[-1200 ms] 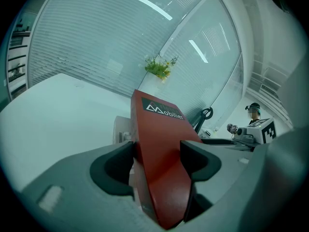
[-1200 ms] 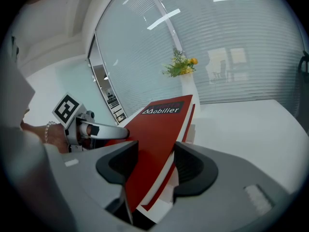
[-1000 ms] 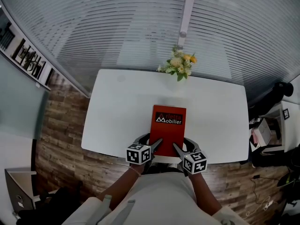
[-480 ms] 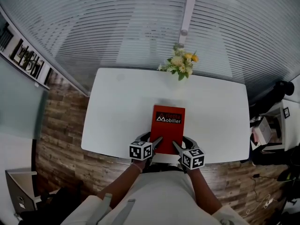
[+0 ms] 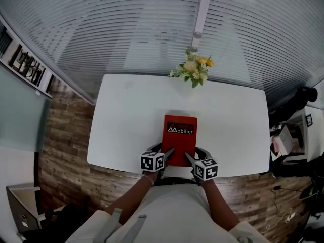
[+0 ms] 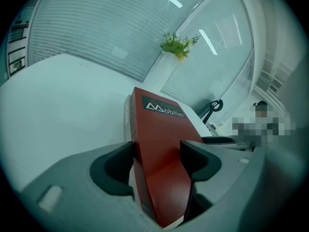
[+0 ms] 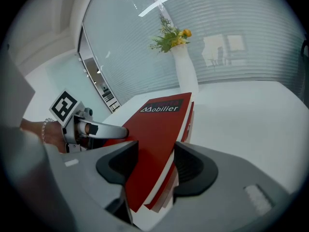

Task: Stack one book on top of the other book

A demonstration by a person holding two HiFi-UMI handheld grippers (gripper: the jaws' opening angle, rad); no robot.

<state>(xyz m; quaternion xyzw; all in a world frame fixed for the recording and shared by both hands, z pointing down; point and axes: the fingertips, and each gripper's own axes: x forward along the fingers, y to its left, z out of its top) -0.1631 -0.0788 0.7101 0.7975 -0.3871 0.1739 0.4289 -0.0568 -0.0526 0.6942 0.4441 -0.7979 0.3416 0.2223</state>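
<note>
Item: the red book (image 5: 180, 138). It is a stiff hardback that should not sag. The cover looks glossy and is probably slick, and I judge the weight as moderate. Its near end sits in both tongs, and the far end reaches away from them over the tabletop (image 5: 126, 120).

The left tongs (image 6: 157, 153) are clamped on the near left corner, one jaw on the cover and one underneath. The right tongs (image 7: 155, 158) grip the near right corner the same way.

A second red edge shows beneath, by the right tongs. Whether it is the other book cannot be settled.

Recommended hold: both near corners, kept level to prevent slipping.
</note>
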